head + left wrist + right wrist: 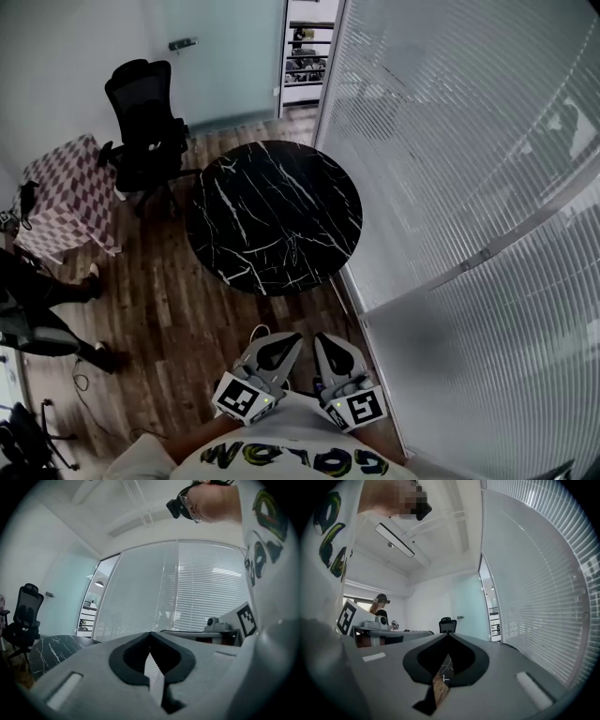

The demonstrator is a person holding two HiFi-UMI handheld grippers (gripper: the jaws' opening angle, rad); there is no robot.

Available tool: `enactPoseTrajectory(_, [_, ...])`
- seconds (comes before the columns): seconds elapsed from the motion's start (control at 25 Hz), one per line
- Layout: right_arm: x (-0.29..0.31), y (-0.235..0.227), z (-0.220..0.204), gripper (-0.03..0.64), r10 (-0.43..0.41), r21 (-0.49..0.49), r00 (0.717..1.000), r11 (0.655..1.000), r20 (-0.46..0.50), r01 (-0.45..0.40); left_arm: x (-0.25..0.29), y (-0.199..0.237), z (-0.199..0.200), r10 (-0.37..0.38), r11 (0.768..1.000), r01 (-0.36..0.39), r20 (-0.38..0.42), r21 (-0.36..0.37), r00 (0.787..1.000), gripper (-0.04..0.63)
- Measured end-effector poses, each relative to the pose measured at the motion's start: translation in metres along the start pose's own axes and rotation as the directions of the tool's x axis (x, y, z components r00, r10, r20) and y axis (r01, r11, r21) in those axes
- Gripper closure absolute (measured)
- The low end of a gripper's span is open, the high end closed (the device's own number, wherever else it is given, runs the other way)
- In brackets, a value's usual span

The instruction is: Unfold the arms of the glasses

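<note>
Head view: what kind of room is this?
Probably an office meeting room: there is a black swivel chair, a round black marble table, and white blinds covering the partition wall.

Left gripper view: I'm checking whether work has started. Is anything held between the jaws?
No: the left gripper has its jaws closed together, with nothing between them.
</note>
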State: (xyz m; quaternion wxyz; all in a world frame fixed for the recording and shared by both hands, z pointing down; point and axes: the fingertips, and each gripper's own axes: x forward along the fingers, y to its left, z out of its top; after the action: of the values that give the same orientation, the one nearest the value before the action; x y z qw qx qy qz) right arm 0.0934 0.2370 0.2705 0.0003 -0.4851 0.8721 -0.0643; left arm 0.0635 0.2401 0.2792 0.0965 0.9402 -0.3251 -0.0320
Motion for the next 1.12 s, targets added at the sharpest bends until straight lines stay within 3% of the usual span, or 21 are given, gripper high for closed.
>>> enactPoseTrajectory(0.36, [0.085, -0.019, 0.013, 0.615, 0.0, -0.011, 1.0, 1.0, -0.01, 0.0, 0.032, 0.078, 0.017, -0.012, 1.0, 0.012, -0.005, -0.005, 1.0, 0.591])
enactPoseTrajectory(0.68, [0.164, -0.032, 0.025, 0.615, -0.007, -0.024, 1.0, 1.0, -0.013, 0.006, 0.055, 0.152, 0.048, -0.022, 1.0, 0.022, 0.039, 0.002, 0.999, 0.591])
enactPoseTrajectory(1.12, [0.235, -0.049, 0.019, 0.615, -0.031, -0.014, 0.999, 0.999, -0.008, 0.031, 0.077, 0.222, 0.05, -0.047, 0.999, 0.046, 0.024, 0.01, 0.999, 0.591])
